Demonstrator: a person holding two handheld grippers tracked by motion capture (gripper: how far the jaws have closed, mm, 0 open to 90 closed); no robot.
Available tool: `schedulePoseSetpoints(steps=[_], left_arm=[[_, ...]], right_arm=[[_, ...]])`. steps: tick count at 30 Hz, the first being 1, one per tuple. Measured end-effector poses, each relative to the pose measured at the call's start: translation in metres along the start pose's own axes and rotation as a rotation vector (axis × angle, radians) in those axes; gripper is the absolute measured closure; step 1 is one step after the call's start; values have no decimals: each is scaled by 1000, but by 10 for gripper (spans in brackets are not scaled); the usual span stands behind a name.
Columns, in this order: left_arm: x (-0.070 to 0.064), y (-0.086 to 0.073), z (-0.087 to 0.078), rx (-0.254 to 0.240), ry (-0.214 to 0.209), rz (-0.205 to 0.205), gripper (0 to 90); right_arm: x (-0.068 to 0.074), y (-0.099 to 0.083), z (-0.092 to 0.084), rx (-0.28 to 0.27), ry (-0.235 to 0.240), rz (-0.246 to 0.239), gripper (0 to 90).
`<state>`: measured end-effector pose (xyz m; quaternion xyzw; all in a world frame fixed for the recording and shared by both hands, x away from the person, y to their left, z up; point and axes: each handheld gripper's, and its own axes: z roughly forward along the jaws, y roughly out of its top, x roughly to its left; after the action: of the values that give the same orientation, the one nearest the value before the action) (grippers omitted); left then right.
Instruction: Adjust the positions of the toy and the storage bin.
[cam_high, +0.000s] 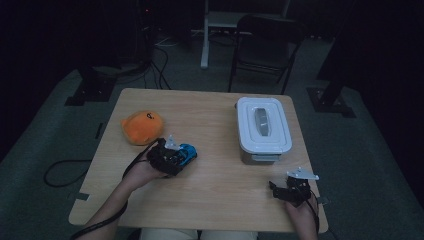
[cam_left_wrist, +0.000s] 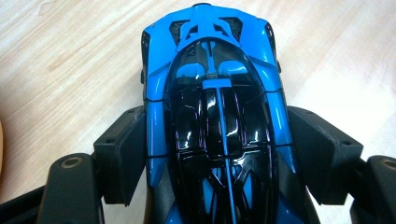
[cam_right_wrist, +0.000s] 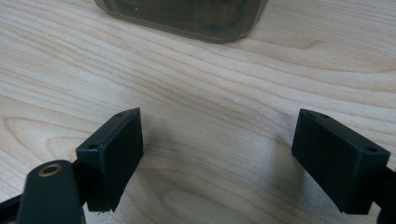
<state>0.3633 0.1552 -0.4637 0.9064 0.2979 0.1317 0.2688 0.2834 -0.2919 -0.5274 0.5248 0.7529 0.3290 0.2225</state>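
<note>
The left gripper (cam_high: 176, 155) sits over the left half of the light wooden counter (cam_high: 215, 200), its two black jaws clamped on the flanks of a glossy blue and black toy sports car (cam_high: 186, 153). In the left gripper view the car (cam_left_wrist: 217, 121) runs lengthwise up the frame between the jaws, with each pad pressed against a blue side panel and the car's far end pointing away from the camera, the pale wood grain of the counter (cam_left_wrist: 70, 70) showing beyond and beside it. Whether the wheels touch the wood or hang just above it cannot be told. From the high view the car lies near the middle of the counter's left half, just right of the gripper body and the person's left hand (cam_high: 142, 172).

Behind and to the left of the car, near but apart from it, rests a soft orange plush toy (cam_high: 142, 127) with a small dark mark on top. On the right half of the counter stands a white rectangular plastic storage box (cam_high: 263, 129), its lid on and a grey handle recess set in the lid.

The right gripper (cam_high: 280, 189) rests near the counter's front right corner, in front of the box. In the right gripper view its jaws stand spread wide with only bare wood (cam_right_wrist: 210, 140) between them, and the box's lower grey wall (cam_right_wrist: 187, 18) crosses the top of the frame, well ahead of the pads.
</note>
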Motion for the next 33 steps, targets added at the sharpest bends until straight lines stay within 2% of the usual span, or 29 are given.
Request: schedulePoseSetpoints(steps=[4, 5, 7, 10, 11, 13, 15, 17, 18, 21, 23, 25, 29, 30, 31, 33], left_arm=[[-8, -13, -8, 11, -15, 17, 265], [-11, -16, -10, 6, 0, 22, 265], [-11, -16, -10, 6, 0, 22, 265], [-17, -34, -21, -2, -23, 9, 265], [-19, -37, -22, -2, -12, 24, 265], [-22, -40, -23, 2, -12, 22, 265], [-27, -47, -24, 17, -18, 40, 265], [-29, -49, -26, 6, -10, 44, 265], [-29, -51, -28, 3, -25, 30, 265], [-33, -56, -34, -6, -41, 38, 265], [-40, -61, -37, -6, -43, 65, 266], [-43, -65, -37, -1, -59, 75, 265], [-47, -70, -37, -15, -75, 72, 265], [-50, -73, -35, -9, -86, 93, 266], [-51, -75, -33, -4, -92, 92, 266], [-53, -78, -31, 2, -108, 115, 266]], right_arm=[[0, 0, 0, 0, -1, 1, 162], [0, 0, 0, 0, -2, 1, 162], [0, 0, 0, 0, -2, 1, 162], [0, 0, 0, 0, -2, 2, 162], [0, 0, 0, 0, -3, 2, 162], [0, 0, 0, 0, -4, 1, 162], [0, 0, 0, 0, -6, 3, 162], [0, 0, 0, 1, -5, 4, 162], [0, 0, 0, 1, -5, 4, 162], [0, 0, 0, 0, -7, 4, 162], [0, 0, 0, 0, -7, 4, 162], [0, 0, 0, 0, -7, 5, 162], [0, 0, 0, 0, -8, 6, 162], [0, 0, 0, 0, -8, 7, 162], [0, 0, 0, 0, -9, 7, 162], [0, 0, 0, 0, -9, 7, 162]])
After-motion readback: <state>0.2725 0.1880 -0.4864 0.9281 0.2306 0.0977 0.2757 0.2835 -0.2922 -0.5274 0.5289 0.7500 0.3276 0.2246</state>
